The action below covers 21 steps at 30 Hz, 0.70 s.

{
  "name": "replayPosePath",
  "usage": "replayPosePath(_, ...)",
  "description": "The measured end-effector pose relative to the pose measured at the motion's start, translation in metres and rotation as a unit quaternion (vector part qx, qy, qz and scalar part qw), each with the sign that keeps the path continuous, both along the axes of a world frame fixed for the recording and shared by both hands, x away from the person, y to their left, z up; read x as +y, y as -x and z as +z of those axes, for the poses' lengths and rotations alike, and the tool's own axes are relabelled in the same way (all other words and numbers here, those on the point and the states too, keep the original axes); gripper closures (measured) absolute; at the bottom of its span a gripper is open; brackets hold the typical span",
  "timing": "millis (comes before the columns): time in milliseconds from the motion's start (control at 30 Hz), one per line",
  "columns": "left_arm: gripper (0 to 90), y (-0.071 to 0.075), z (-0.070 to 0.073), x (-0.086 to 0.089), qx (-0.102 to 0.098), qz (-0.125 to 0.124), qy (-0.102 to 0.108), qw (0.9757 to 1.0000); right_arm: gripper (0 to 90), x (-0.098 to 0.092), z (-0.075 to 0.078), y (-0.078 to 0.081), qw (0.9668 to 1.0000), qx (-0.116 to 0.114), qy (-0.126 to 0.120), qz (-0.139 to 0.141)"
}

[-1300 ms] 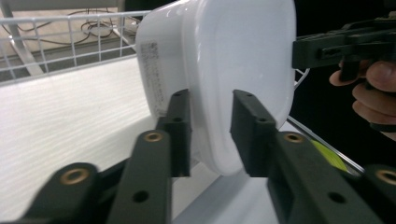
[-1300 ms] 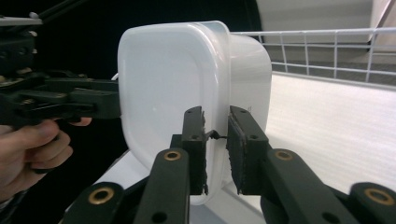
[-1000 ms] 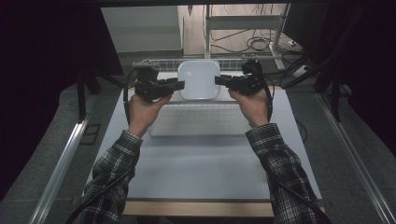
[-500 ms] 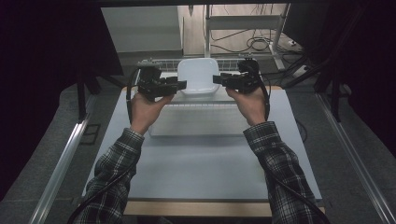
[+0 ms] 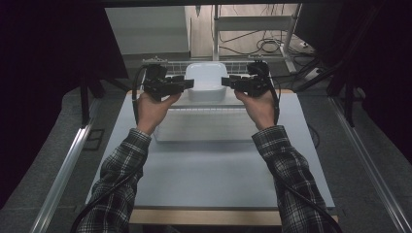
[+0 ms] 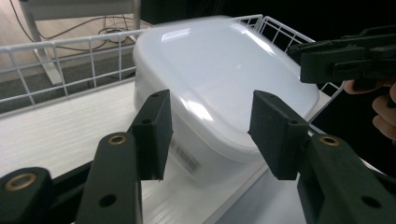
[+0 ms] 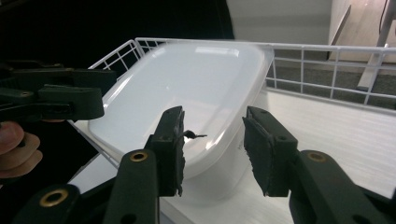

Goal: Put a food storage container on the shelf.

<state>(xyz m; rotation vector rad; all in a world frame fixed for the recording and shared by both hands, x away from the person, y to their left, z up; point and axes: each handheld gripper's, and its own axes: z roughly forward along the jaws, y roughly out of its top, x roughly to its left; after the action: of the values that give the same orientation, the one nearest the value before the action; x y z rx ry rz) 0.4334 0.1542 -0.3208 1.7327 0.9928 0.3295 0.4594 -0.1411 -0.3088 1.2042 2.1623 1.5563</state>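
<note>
A white plastic tub (image 5: 207, 80) stands upside down on a white board inside a wire rack (image 5: 170, 62) at the table's far side. My left gripper (image 5: 187, 83) is at its left side and my right gripper (image 5: 227, 81) at its right side, tips pointing at each other. In the left gripper view the tub (image 6: 219, 70) lies just beyond the left gripper (image 6: 210, 135). The right gripper (image 7: 212, 149) frames the tub's rim (image 7: 187, 84) in the same way. Both pairs of jaws have just been opening, and neither pair's pads press on the tub.
A flat white ribbed tray (image 5: 204, 125) lies in front of the rack on the pale table (image 5: 209, 179). The rack's wire rail (image 6: 70, 51) runs behind the tub. Metal rails flank the table; cables and a shelf frame (image 5: 252, 29) stand behind.
Both hands have shifted slightly up in the high view. The tub has stayed where it was.
</note>
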Motion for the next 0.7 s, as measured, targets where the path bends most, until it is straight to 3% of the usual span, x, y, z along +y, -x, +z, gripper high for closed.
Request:
replayPosePath(233, 49.0, 0.003, 0.002, 0.003, -0.01, 0.003, -0.011, 0.9999, 57.0, -0.002, 0.001, 0.0, 1.0, -0.004, 0.0, -0.003)
replayPosePath(400, 52.3, 0.014, 0.002, 0.01, -0.02, 0.0, -0.006, 0.9998, 61.2, -0.007, 0.004, 0.007, 0.9999, -0.014, -0.004, 0.001)
replayPosePath(533, 67.3, 0.027, -0.005, 0.016, -0.025, -0.007, -0.002, 0.9996, 70.9, -0.015, 0.005, 0.015, 0.9996, -0.027, 0.003, 0.006)
replayPosePath(700, 84.9, 0.033, -0.022, 0.008, -0.014, -0.035, -0.01, 0.9992, 76.2, -0.02, -0.002, 0.02, 0.9997, -0.021, 0.0, 0.012)
